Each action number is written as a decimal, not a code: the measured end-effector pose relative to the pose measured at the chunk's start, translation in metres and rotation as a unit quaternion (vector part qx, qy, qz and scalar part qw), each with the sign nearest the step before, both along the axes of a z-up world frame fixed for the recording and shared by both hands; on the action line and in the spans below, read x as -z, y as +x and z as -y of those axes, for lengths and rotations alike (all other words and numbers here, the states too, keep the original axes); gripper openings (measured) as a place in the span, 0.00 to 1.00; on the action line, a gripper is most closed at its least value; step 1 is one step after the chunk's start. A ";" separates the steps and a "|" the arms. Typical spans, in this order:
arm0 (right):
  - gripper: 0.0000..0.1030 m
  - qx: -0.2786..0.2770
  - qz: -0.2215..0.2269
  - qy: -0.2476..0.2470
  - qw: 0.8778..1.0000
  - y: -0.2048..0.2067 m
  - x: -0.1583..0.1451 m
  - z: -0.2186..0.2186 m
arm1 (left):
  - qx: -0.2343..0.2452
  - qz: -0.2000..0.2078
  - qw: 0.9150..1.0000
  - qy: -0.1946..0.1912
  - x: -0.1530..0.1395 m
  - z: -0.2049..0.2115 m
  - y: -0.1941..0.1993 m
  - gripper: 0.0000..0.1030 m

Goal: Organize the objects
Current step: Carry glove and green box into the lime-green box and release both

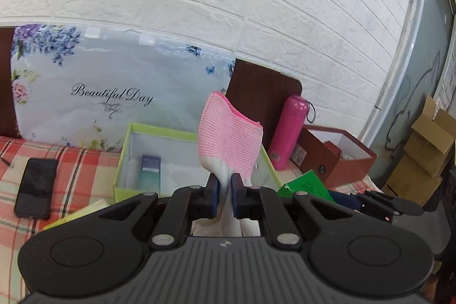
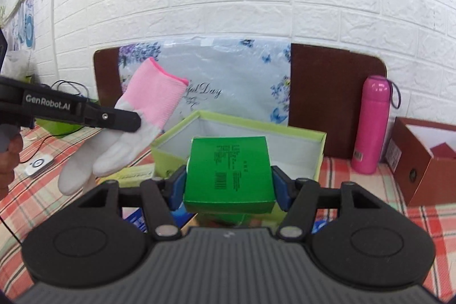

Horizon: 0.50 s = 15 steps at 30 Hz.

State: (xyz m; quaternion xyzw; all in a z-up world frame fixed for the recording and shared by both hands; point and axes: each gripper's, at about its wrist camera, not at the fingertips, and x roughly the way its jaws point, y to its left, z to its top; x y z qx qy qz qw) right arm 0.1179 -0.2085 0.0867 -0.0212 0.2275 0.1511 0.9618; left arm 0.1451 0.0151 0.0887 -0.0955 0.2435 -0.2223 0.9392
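Two holds | glove cuff-up, tilted | green box level

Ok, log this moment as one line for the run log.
left gripper: shut on pink-and-white glove | right gripper: shut on green box | lime-green open box: ahead, not yet loaded

The glove's white fingers vanish behind the left hand-held gripper.
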 end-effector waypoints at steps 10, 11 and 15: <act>0.58 0.026 -0.030 -0.013 0.999 0.097 0.019 0.011 | -0.032 -0.024 0.999 0.030 0.009 0.038 0.093 0.08; 0.58 0.028 -0.036 -0.019 0.999 0.107 0.024 0.012 | -0.036 -0.029 0.998 0.036 0.013 0.039 0.102 0.08; 0.58 0.033 -0.062 -0.046 0.996 0.141 0.046 0.011 | -0.053 -0.066 0.996 0.039 0.035 0.037 0.138 0.08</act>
